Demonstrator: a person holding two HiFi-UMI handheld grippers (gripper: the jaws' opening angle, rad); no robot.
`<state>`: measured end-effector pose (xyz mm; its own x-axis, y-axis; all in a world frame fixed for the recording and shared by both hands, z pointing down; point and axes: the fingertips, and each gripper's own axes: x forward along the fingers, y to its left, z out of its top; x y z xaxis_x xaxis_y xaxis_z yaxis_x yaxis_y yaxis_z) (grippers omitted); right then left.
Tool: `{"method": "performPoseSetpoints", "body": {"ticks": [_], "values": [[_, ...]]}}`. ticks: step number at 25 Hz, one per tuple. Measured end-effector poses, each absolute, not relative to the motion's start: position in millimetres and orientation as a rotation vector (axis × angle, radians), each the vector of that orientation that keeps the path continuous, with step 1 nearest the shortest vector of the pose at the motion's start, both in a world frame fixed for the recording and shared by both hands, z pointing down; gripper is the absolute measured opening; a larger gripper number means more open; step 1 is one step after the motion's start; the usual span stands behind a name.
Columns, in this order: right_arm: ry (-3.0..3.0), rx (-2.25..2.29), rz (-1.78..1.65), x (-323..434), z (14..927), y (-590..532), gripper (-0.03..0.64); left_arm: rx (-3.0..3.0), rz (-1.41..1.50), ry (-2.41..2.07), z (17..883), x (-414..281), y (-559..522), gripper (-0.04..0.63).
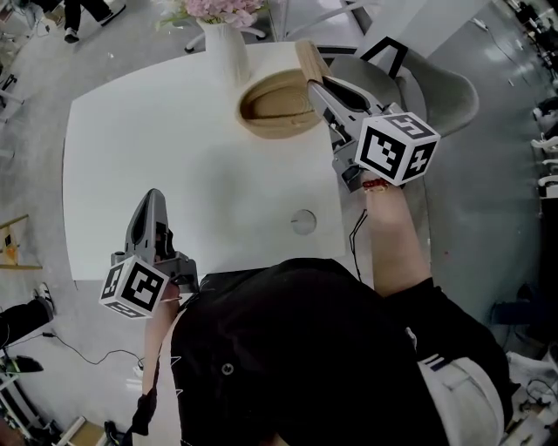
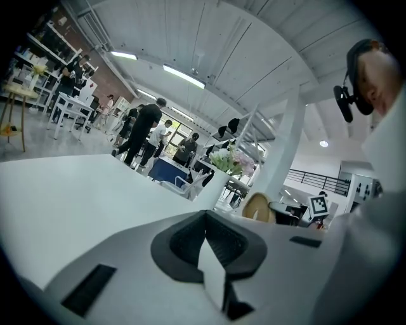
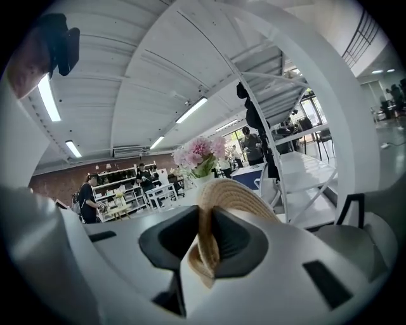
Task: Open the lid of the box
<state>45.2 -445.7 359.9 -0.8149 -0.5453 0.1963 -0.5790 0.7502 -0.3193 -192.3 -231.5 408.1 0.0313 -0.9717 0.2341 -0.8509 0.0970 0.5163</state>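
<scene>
Grip first: our right gripper (image 3: 208, 244) has its two dark pads (image 3: 172, 236) pressed from either side onto the edge of the woven lid (image 3: 240, 193). The straw-coloured rim is pinched in the narrow gap between them, and the rest of the lid fans up and away beyond the fingertips. From the head view we see this lid standing on edge, tilted up at the far right side of the oval box (image 1: 275, 111). The box rests on the far part of the white table (image 1: 174, 157), and its hollow inside is open to view. We cannot tell whether the lid's lower edge touches the box rim. A white vase (image 1: 228, 50) of pink flowers (image 1: 222, 9) stands just beside the box on its far left side. Our left gripper (image 1: 151, 199) hangs over the near left part of the table, well apart from box and lid, pointing toward the far side. Its own view shows the jaws brought together with nothing between them and only bare tabletop ahead. A small round disc (image 1: 303, 222) lies on the table between us and the box, nearer our right arm, touching neither gripper. A grey chair (image 1: 445, 91) stands beyond the table's right edge, behind the right gripper's marker cube.
</scene>
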Motion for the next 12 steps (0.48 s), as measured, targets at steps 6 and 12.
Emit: {"method": "performPoseSetpoints", "body": {"ticks": [6, 12], "values": [[-2.868, 0.988, 0.601, 57.1, 354.6, -447.7, 0.075, 1.795, -0.307, -1.852, 403.0, -196.0, -231.0, 0.009], [-2.869, 1.084, 0.621, 68.5, 349.6, -451.2, 0.072, 1.805, -0.313, -1.847, 400.2, -199.5, -227.1, 0.009]]}}
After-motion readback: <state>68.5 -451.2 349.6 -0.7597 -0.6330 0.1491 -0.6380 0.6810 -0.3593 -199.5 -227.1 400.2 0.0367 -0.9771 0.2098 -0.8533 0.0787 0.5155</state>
